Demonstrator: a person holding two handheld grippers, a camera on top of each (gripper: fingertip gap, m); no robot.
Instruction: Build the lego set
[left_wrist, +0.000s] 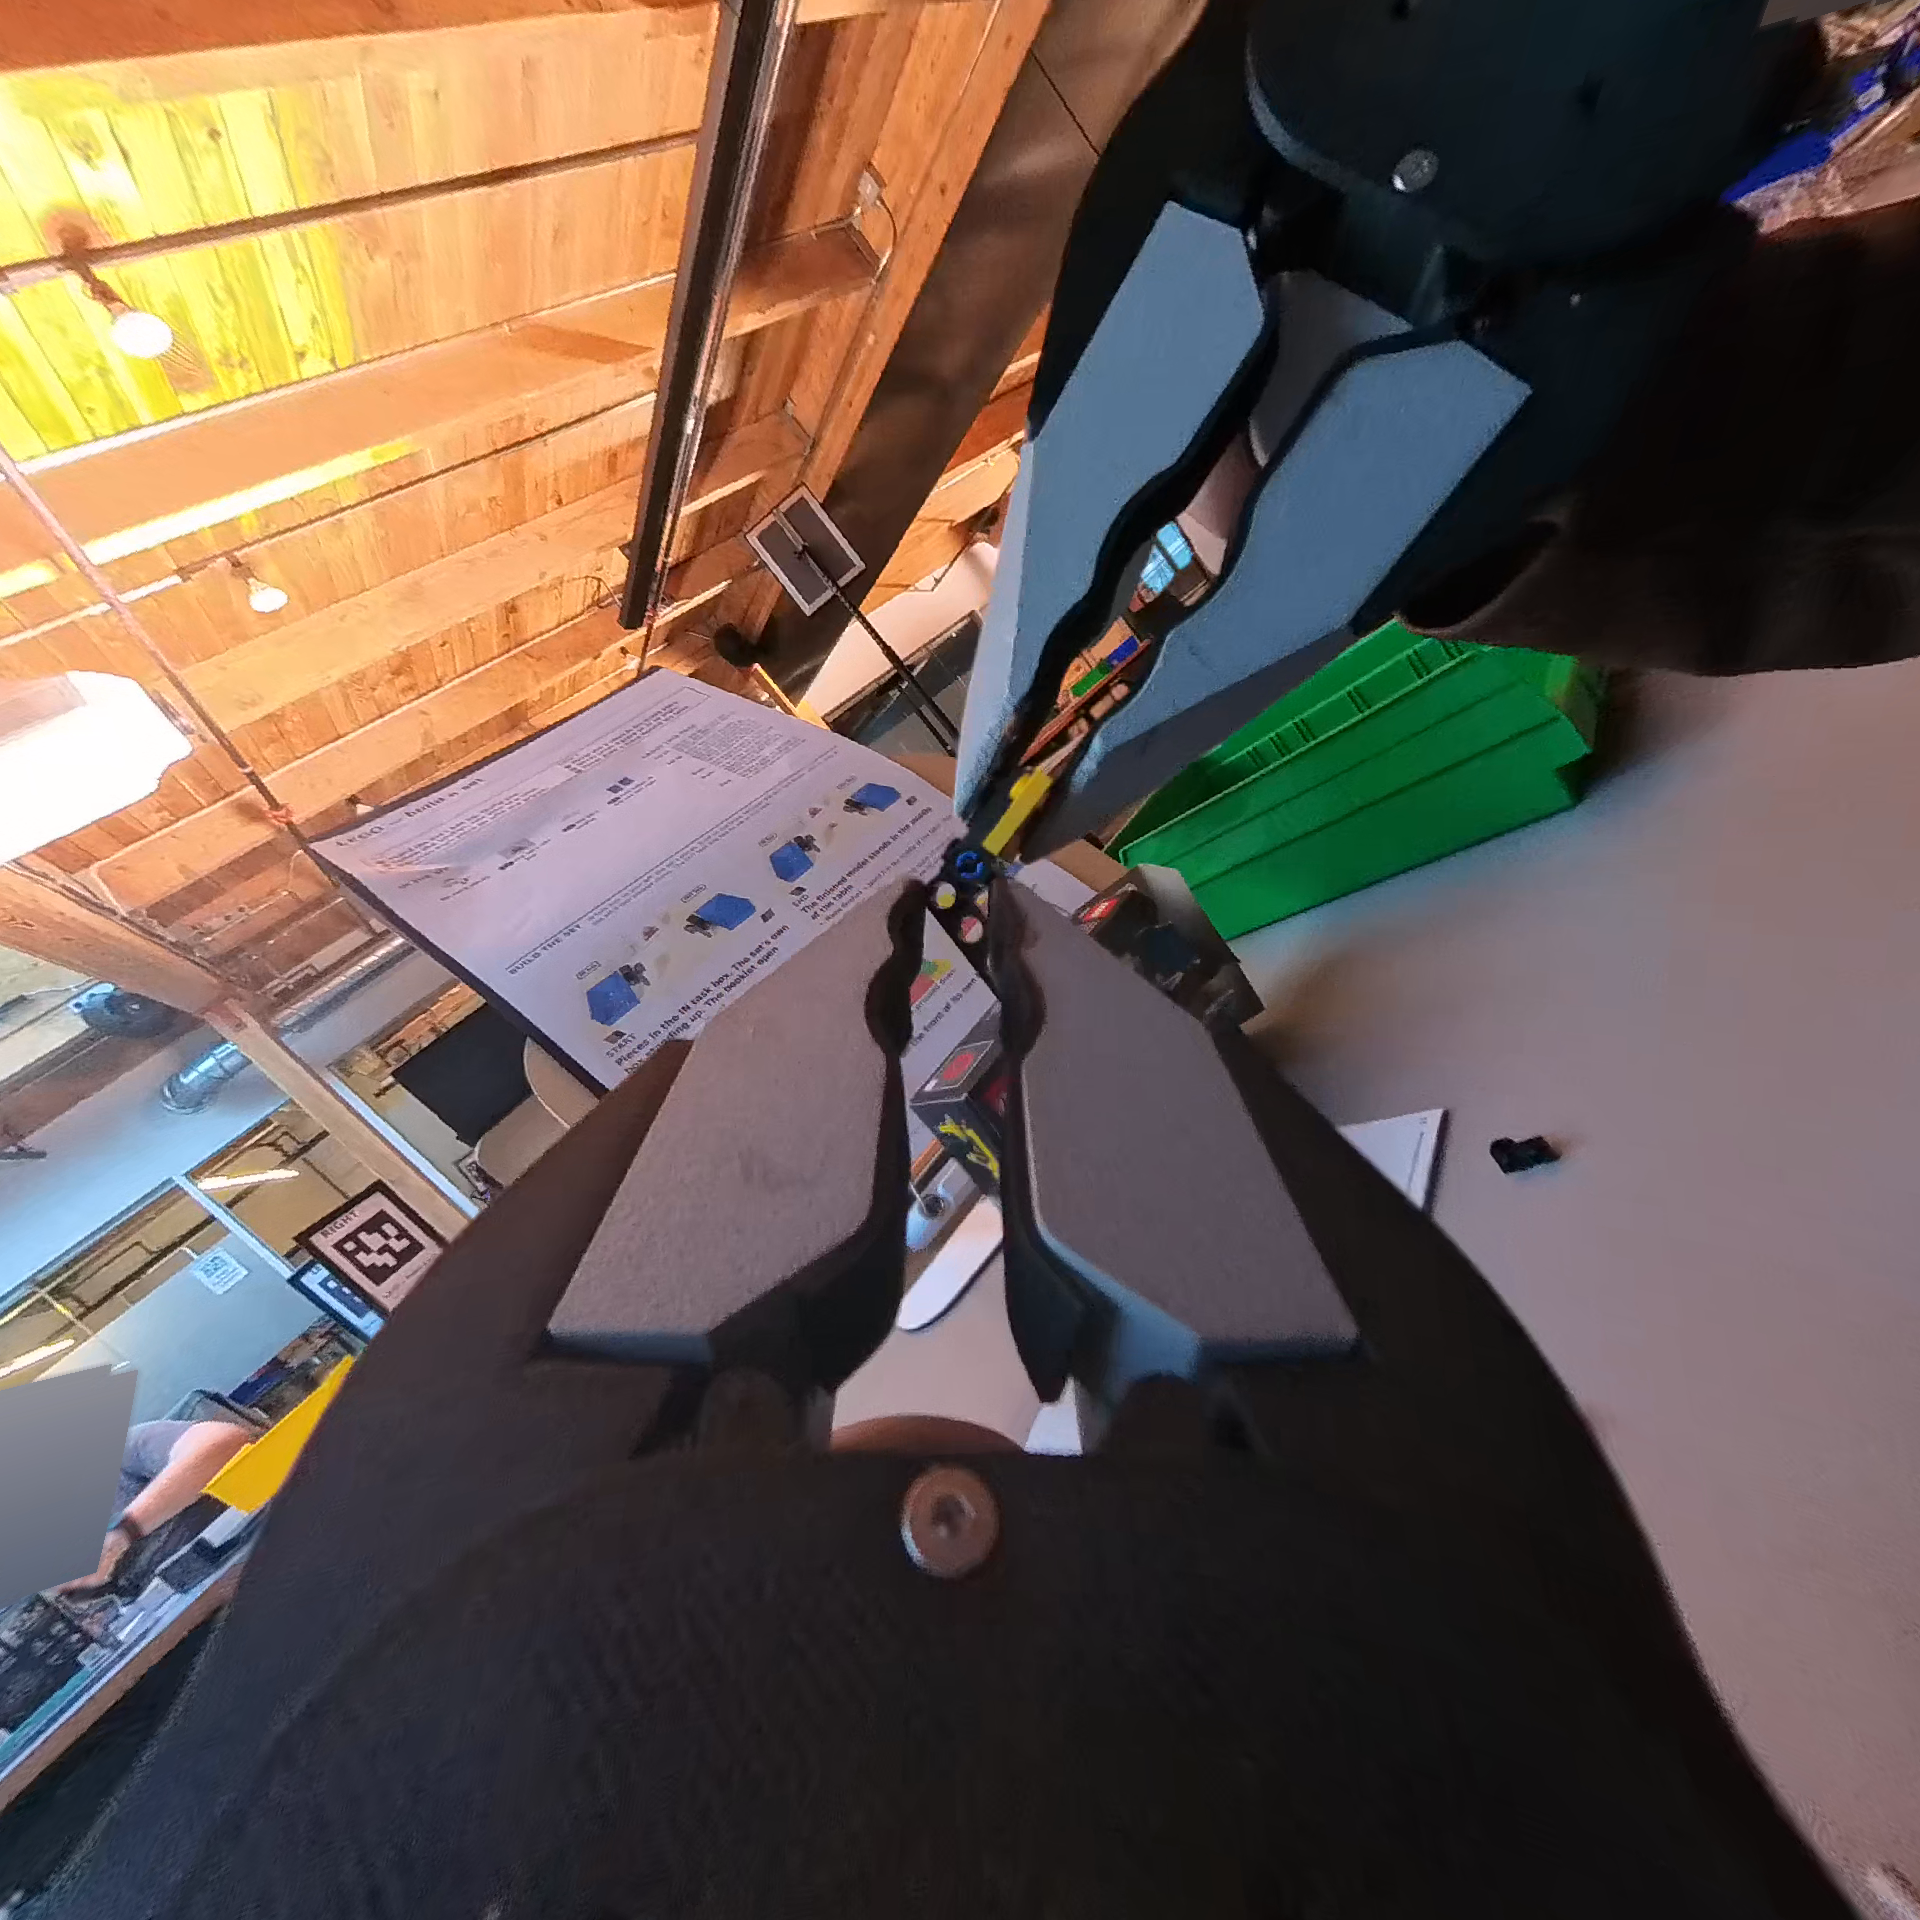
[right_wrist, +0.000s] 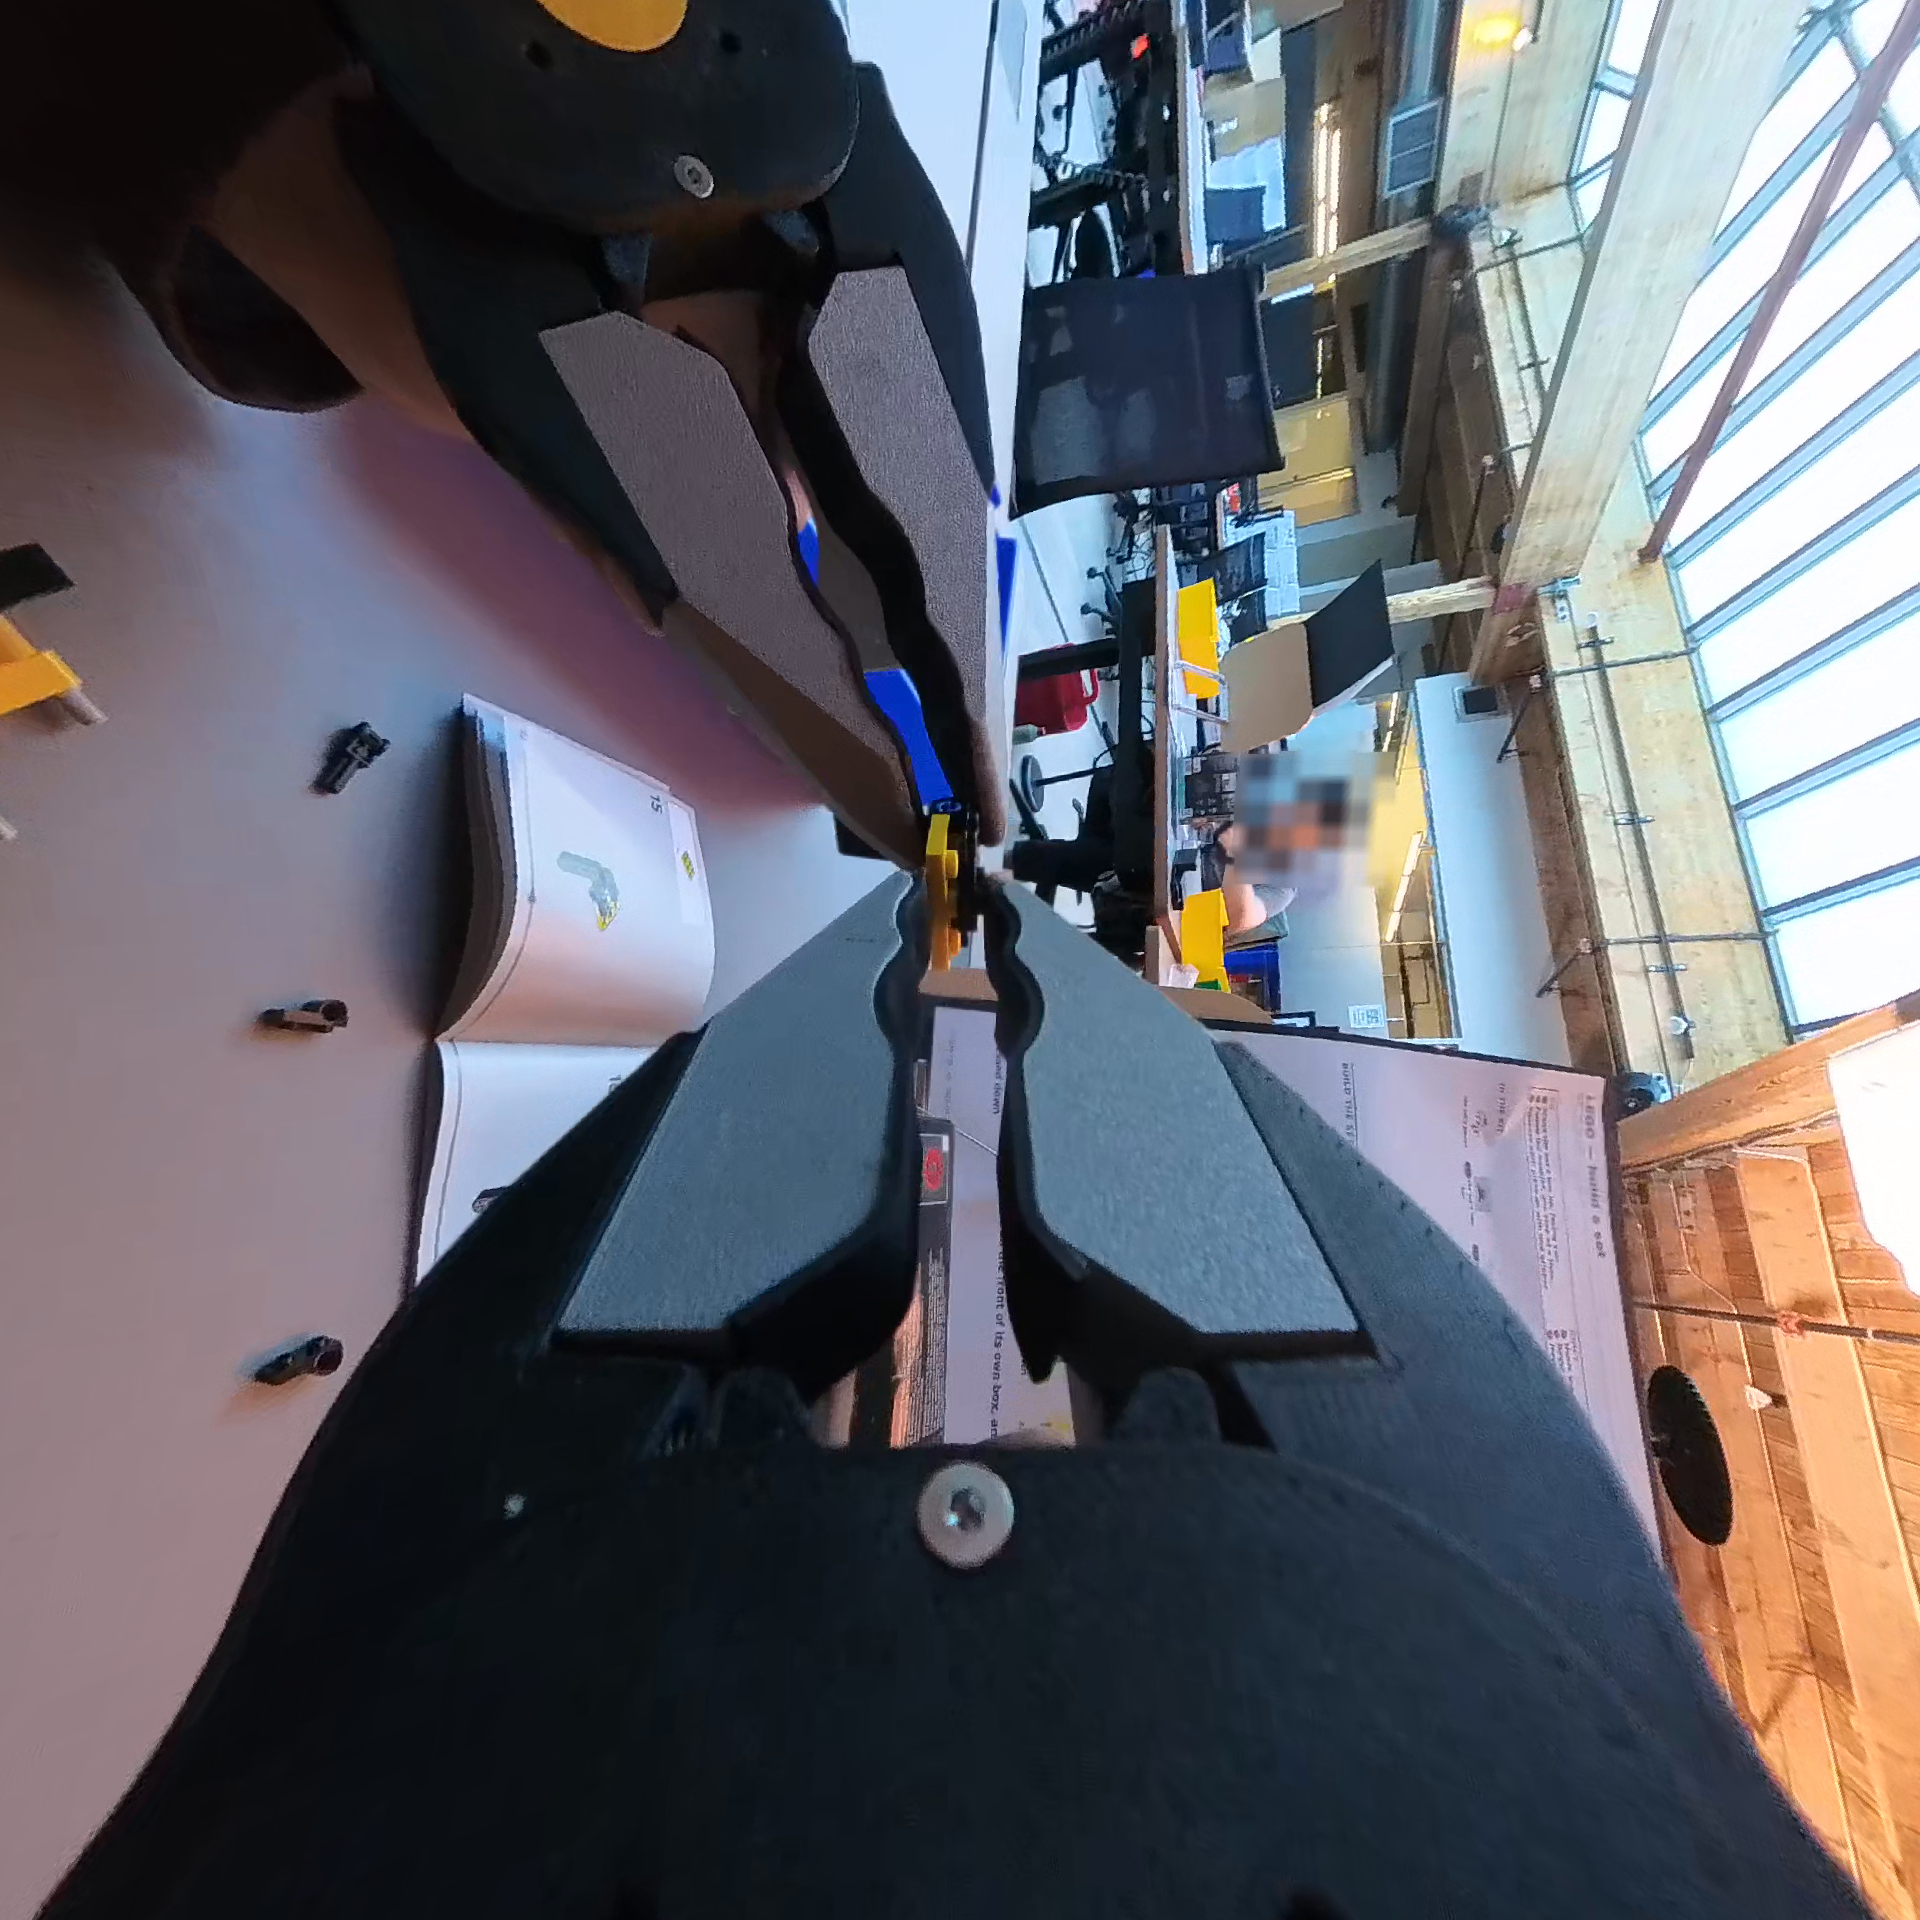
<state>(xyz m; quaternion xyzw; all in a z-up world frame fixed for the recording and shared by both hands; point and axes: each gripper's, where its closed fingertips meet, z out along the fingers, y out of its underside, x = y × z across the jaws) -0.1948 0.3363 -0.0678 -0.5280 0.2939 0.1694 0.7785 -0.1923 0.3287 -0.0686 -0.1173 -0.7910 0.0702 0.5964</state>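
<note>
Both grippers meet tip to tip above the table. My left gripper (left_wrist: 961, 906) is shut on a small black lego part with a blue pin (left_wrist: 968, 864). Light and red dots show on its side. My right gripper (right_wrist: 956, 896) is shut on a yellow lego piece (right_wrist: 943, 883). In the left wrist view the right gripper (left_wrist: 1003, 831) comes in from the upper right with the yellow piece (left_wrist: 1016, 810) touching the blue pin. In the right wrist view the left gripper (right_wrist: 951, 826) comes in from the upper left, with the blue pin (right_wrist: 943, 805) against the yellow piece.
An open instruction booklet (right_wrist: 582, 883) lies on the grey table (right_wrist: 208, 520). Loose black pins (right_wrist: 348, 753) (right_wrist: 303, 1015) (right_wrist: 296, 1359) lie beside it, and a yellow part (right_wrist: 31, 675) sits at the left edge. Stacked green bins (left_wrist: 1371, 769), a black box (left_wrist: 961, 1101) and an instruction board (left_wrist: 644, 862) stand behind.
</note>
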